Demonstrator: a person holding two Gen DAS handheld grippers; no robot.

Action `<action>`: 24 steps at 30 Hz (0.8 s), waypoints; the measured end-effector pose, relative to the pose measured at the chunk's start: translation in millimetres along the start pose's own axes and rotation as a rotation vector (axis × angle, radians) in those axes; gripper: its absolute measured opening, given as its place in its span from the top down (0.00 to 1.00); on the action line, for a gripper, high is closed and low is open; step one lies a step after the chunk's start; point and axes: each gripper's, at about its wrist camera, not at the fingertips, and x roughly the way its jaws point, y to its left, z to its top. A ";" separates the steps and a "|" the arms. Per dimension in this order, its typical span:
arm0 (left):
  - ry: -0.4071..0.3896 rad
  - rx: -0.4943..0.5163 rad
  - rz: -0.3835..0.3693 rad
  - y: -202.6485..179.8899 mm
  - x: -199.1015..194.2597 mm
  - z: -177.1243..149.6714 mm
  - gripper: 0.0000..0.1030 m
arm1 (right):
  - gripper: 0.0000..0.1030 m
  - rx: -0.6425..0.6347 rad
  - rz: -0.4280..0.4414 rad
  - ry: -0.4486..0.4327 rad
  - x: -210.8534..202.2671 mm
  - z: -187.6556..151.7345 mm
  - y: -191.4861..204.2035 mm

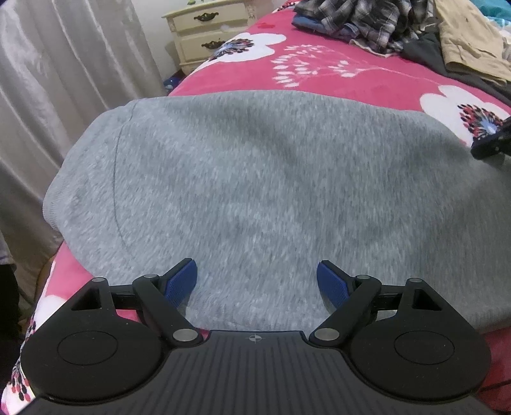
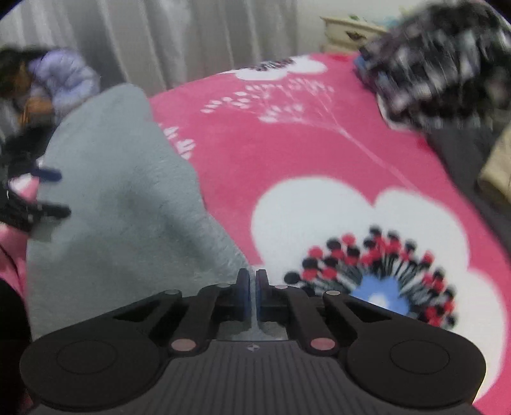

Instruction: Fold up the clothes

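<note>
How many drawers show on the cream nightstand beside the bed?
2 on the nightstand: the upper drawer just beneath its top, the lower drawer directly below. The bed may hide more.

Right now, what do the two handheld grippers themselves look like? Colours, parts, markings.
Both match. The left gripper and right gripper each have a black ribbed body with a small crosshair mark, two round black discs at the sides, black link arms with silver pivot pins, and fingers faced with blue textured pads. No cables or sleeves in view.
</note>
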 end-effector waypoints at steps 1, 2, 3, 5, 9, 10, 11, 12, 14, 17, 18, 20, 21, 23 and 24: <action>0.003 0.000 -0.001 0.5 -0.2 0.7 0.18 | 0.95 0.034 0.027 -0.002 -1.7 1.9 -5.5; 0.003 0.000 -0.002 1.0 -0.5 0.6 0.18 | 0.93 0.069 0.067 -0.019 -8.1 7.2 -11.8; 0.003 0.000 -0.003 1.5 -0.7 0.5 0.18 | 0.88 0.105 0.110 -0.035 -13.0 12.6 -17.9; -0.002 0.002 -0.003 1.5 -1.2 -0.2 0.18 | 0.71 0.182 0.222 -0.059 -14.0 23.8 -29.6; -0.003 0.001 -0.005 2.6 -0.9 -0.4 0.18 | 0.51 0.196 0.351 -0.028 16.1 45.6 -35.6; -0.005 0.002 -0.007 2.8 -1.0 -0.6 0.18 | 0.48 0.190 0.384 0.006 29.8 49.0 -34.8; -0.005 0.001 -0.009 2.5 -1.4 -0.5 0.18 | 0.47 0.181 0.413 0.036 42.2 51.9 -33.5; -0.006 0.001 -0.011 2.4 -1.7 -0.5 0.18 | 0.47 0.161 0.428 0.058 50.6 53.5 -30.6; -0.009 0.002 -0.016 3.4 -1.9 -1.0 0.18 | 0.45 0.121 0.458 0.102 67.4 56.6 -24.9; -0.010 0.000 -0.019 4.2 -1.3 -1.5 0.18 | 0.60 0.048 0.471 0.144 75.3 60.9 -11.4; -0.010 0.000 -0.019 4.3 -1.2 -1.6 0.18 | 0.75 0.019 0.463 0.154 74.7 61.2 -5.3; -0.011 0.000 -0.019 4.5 -0.9 -1.7 0.18 | 0.86 -0.060 0.423 0.139 67.5 59.9 12.0; -0.011 0.000 -0.020 5.0 -0.8 -1.9 0.18 | 0.88 -0.114 0.396 0.111 58.1 59.0 22.1; -0.013 0.000 -0.022 5.8 -0.8 -2.3 0.18 | 0.89 -0.212 0.331 0.008 30.8 56.9 38.9; -0.014 -0.003 -0.022 5.9 -0.9 -2.5 0.18 | 0.90 -0.249 0.293 -0.043 18.6 55.0 45.0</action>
